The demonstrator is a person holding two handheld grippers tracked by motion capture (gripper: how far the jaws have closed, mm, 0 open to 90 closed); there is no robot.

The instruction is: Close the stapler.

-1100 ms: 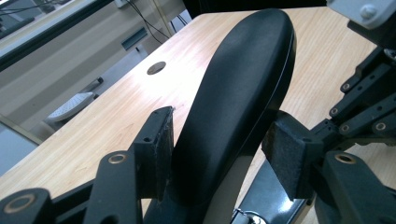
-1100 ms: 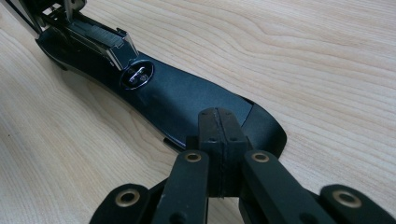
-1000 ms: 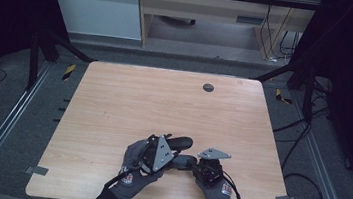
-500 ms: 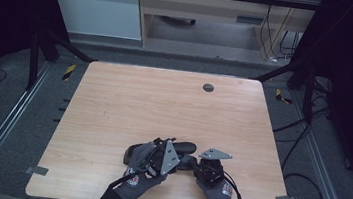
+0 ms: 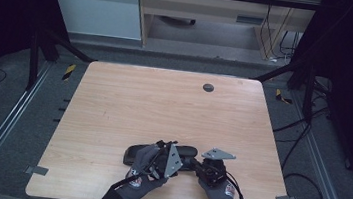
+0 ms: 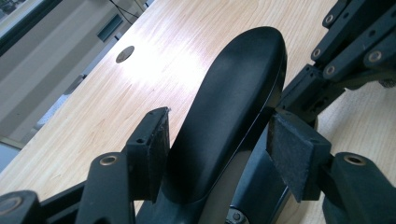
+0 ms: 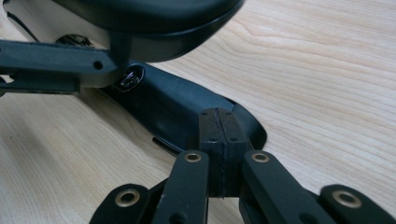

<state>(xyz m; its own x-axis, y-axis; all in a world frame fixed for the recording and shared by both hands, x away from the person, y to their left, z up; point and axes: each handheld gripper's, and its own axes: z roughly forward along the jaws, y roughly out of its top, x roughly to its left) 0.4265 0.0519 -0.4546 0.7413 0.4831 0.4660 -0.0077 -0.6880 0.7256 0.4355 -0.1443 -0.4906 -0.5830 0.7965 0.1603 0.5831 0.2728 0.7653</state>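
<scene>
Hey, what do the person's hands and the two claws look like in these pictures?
Both hands wear dark grey gloves with a small red-and-white mark on the back. Each claw is black: the left claw has linkage arms with brass-coloured rivets and rough dark pads; the right claw likewise. A grey three-cornered plate tops it, and a black cable trails off.

Open tabletop (image 5: 128,104) ahead and to both sides; sole obstruction a black case (image 5: 158,153) at near edge, flanked by both tongs.
</scene>
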